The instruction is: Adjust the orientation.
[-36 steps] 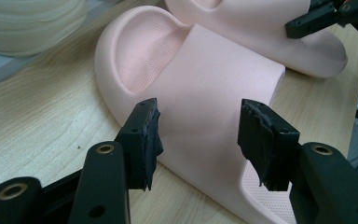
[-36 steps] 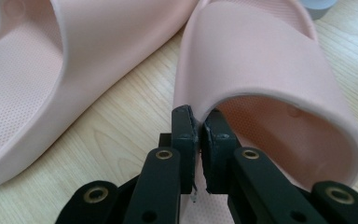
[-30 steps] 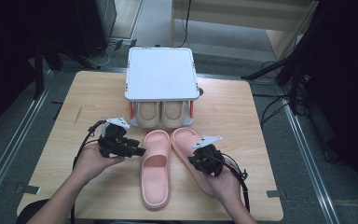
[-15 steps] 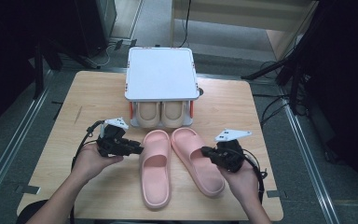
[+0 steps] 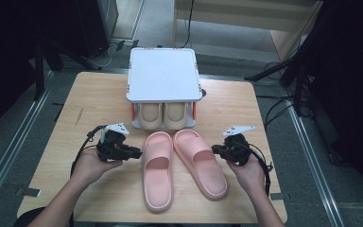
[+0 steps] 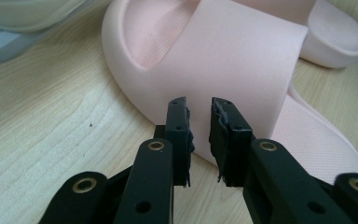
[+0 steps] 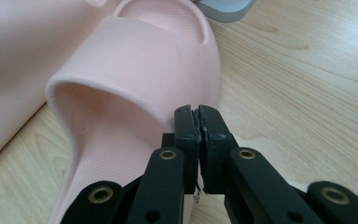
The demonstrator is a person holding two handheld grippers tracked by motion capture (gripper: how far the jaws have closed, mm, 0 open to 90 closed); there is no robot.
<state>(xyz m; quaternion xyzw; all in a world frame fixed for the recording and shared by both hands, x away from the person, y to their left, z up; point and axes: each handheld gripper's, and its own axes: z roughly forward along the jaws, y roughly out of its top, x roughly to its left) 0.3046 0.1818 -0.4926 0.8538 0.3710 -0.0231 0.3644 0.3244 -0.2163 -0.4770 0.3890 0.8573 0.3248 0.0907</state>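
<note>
Since a second ago the right gripper (image 5: 221, 150) has come off the right slipper (image 5: 200, 161) and drawn out to that slipper's outer side, its jaws now pressed together with nothing between them; the left gripper (image 5: 134, 152) has stayed beside the left slipper (image 5: 158, 168), and its jaws have just been closing to a narrow gap, still empty, right in front of the strap's outer edge. Both pink slippers lie side by side on the worktop (image 5: 94, 104), toes toward the white shoe rack (image 5: 163, 75), where a beige pair (image 5: 162, 115) sits underneath. The slippers look like moulded foam: probably light, soft and springy, matte enough not to slide. The strap's edge or the thick sole rim seems the best hold, pinched firmly since the foam will give.
</note>
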